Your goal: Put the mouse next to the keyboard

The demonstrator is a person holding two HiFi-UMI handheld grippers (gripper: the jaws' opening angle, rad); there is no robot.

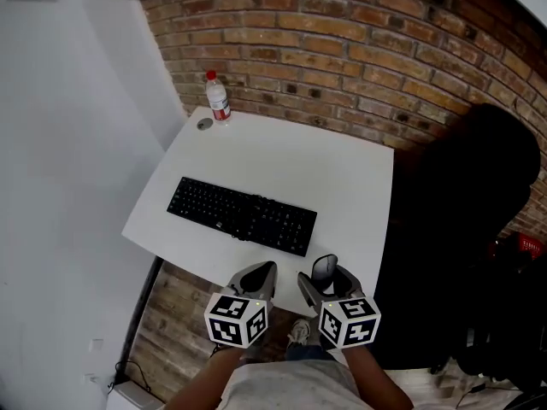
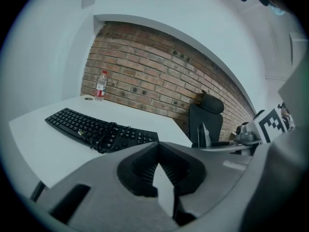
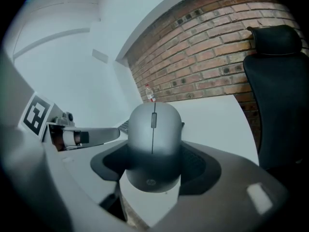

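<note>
One grey mouse (image 3: 153, 134) pinched by its flanks in the right gripper (image 1: 323, 275), keyboard (image 1: 242, 215) ahead-left of it — light, rigid, probably slick shell, so hold mid-flank. Left gripper (image 2: 158, 153) beside it, jaws together, empty.

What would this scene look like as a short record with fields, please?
table: white, against a brick wall
keyboard: black, across the table's middle, coiled cable on its keys
mouse: grey, clamped in the right gripper at the table's near edge, apart from the keyboard
left gripper: jaws together, nothing held
bottle: upright at the far corner, red cap
chair: black, right of the table
</note>
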